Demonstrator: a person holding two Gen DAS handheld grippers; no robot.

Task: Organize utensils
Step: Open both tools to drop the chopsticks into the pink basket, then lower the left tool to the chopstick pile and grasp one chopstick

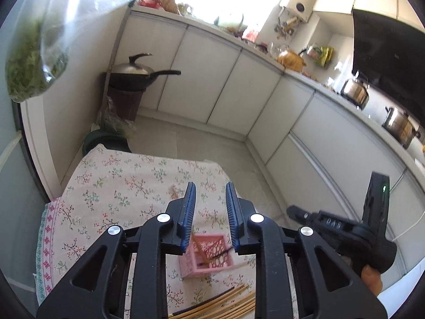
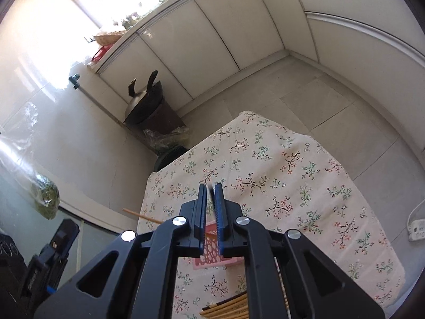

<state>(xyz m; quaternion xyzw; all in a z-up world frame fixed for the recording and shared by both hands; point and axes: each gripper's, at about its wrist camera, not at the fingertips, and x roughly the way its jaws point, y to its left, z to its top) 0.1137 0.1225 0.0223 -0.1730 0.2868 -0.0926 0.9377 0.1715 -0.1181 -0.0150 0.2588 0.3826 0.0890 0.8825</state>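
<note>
Firstly, left claw: the left gripper [image 1: 210, 188] stood with its jaws apart and nothing pressed between the blue pads.
Right claw: the right gripper [image 2: 210, 186] had its jaws almost together, closed on a thin dark chopstick [image 2: 211, 190], which showed as a blurred line between the pads.
Basket: the pink basket [image 1: 209, 263] sat on the table's flowered cloth [image 1: 119, 186], in the near part of the table. In the left wrist view it lay under the gap of the left claw, below the pads.
Basket from the right: the same pink basket [image 2: 212, 250] showed directly under the right claw, between its two fingers.
Inside the basket: one dark-tipped stick [image 1: 212, 255] leaned across it, its dark end just beside the lower end of one pad; whether they touched I could not tell.
Loose chopsticks: a bundle of bamboo chopsticks [image 1: 228, 305] lay flat on the cloth near the near edge, just beside the basket and apart from both claws.
Edges: the cloth hung over the far edge and both side edges; the far corners were rounded by it.
Open room: between the basket and the far edge only bare cloth showed. Beyond the far edge were floor tiles, then white cabinets [image 1: 212, 74].
Obstacles: a lidded wok [image 1: 138, 77] on a stand stood past the far left corner, well apart from the claws.
</note>
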